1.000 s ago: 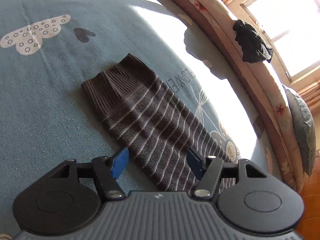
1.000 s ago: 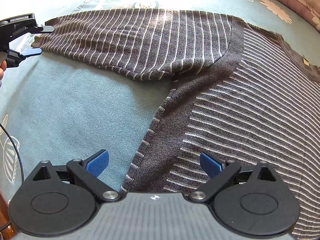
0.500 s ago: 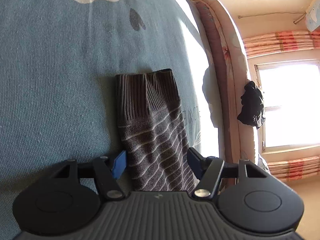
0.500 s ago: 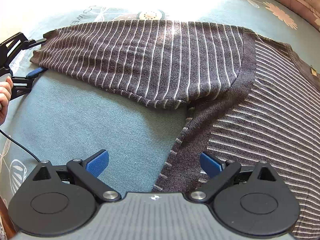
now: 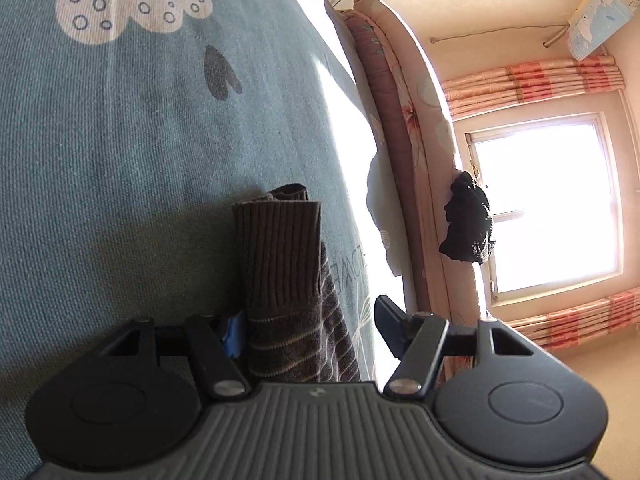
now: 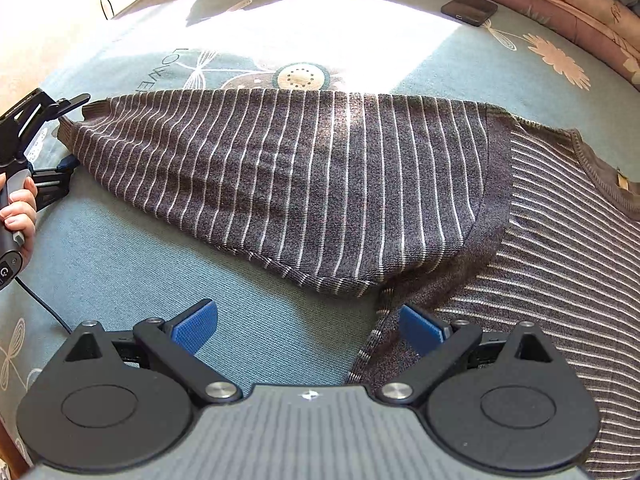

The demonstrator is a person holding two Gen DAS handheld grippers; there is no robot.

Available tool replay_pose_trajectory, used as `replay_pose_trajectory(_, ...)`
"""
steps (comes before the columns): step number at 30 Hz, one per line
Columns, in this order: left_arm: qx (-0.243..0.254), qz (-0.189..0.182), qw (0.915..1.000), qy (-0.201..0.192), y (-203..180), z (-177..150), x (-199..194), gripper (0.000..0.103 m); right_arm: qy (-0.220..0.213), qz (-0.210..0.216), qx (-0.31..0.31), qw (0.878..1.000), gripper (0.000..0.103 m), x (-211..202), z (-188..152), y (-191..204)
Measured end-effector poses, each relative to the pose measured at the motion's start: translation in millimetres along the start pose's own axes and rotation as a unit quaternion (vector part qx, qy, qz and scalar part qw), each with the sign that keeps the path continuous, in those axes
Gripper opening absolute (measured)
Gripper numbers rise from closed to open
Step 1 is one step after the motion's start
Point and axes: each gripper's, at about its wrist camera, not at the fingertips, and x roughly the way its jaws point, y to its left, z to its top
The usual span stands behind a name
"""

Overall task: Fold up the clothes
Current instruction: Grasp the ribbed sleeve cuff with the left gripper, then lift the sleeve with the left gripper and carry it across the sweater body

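A grey-brown sweater with thin white stripes lies flat on the teal bedsheet (image 6: 120,264). Its body (image 6: 560,280) is at the right and one sleeve (image 6: 300,184) stretches out to the left. The sleeve's ribbed cuff (image 5: 280,248) stands between the fingers of my left gripper (image 5: 312,326), close to the left blue pad (image 5: 235,334); the jaws stand apart and do not press on it. The right wrist view shows the left gripper (image 6: 76,132) straddling the cuff end. My right gripper (image 6: 308,328) is open above bare sheet, its right pad (image 6: 420,330) over the sweater's side edge below the armpit.
A hand (image 6: 18,208) holds the left gripper's handle, and a cable (image 6: 40,300) trails from it. A dark phone (image 6: 470,9) lies at the back of the bed. A black garment (image 5: 468,224) hangs on the padded bed frame (image 5: 400,120) before a bright window (image 5: 544,200).
The left gripper has rolled and come lower and closer to the cuff, which now sits deep between its fingers. The right gripper has shifted left, off the sweater body, to the armpit edge.
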Motion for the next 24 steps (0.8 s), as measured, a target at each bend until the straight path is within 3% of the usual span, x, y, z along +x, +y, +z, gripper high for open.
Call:
replay_pose_trajectory(8,0.033,-0.035,0.9986,0.023,-6,12,18,0.064,0.002,0.004,0.007,1.0,0.1,7,7,9)
replay_pose_trajectory(12,0.02,-0.041,0.9988,0.021,-6,18,15,0.065,0.0,0.006,-0.002,1.0,0.1,7,9,19)
replay_pose_trajectory(16,0.044,-0.041,0.9973,0.043,0,9,3,0.065,0.004,0.006,-0.002,1.0,0.1,7,11,23)
replay_pose_trajectory(21,0.064,-0.039,0.9959,0.051,-6,16,16,0.064,0.003,0.001,0.002,1.0,0.1,9,13,28)
replay_pose_trajectory(23,0.079,-0.019,0.9951,0.057,-7,16,18,0.054,0.001,-0.001,0.004,1.0,0.1,9,13,32)
replay_pose_trajectory(24,0.09,-0.004,0.9941,0.061,-8,16,18,0.039,0.001,-0.001,0.005,1.0,0.1,9,12,34)
